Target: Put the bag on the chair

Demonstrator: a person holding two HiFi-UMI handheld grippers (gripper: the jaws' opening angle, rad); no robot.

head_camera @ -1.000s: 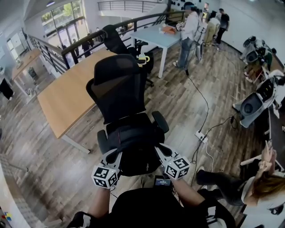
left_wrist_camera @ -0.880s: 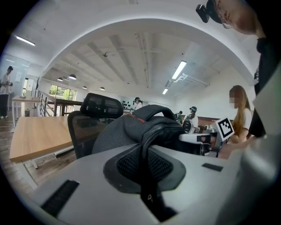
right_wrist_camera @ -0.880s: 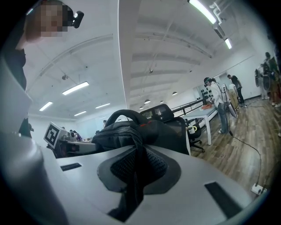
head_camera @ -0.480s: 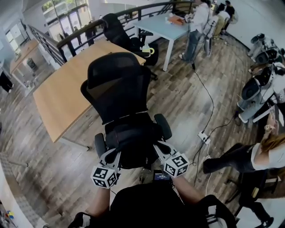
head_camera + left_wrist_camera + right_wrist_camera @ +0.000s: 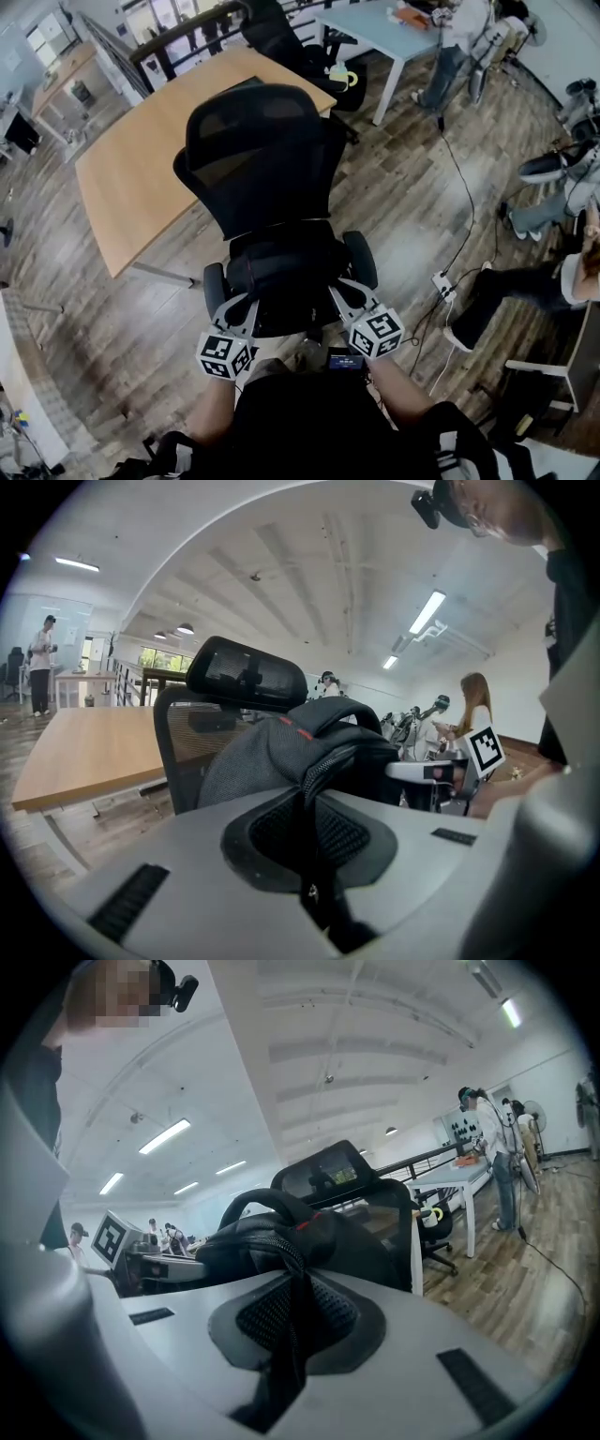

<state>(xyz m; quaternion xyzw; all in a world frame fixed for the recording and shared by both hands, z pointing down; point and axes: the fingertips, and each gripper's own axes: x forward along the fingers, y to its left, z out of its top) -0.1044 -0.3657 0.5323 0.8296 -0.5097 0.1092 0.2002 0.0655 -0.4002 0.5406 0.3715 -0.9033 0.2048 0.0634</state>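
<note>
Here, the left gripper (image 5: 236, 317) and the right gripper (image 5: 347, 307) are each clamped shut on the fabric of the black bag (image 5: 286, 281), one at either near corner and neither closer than the other. The bag lies straight ahead of them, its long axis crosswise, over the seat of the chair (image 5: 262, 159). Whether it rests there yet cannot be told. Beyond stands a wooden table (image 5: 141, 178).
</note>
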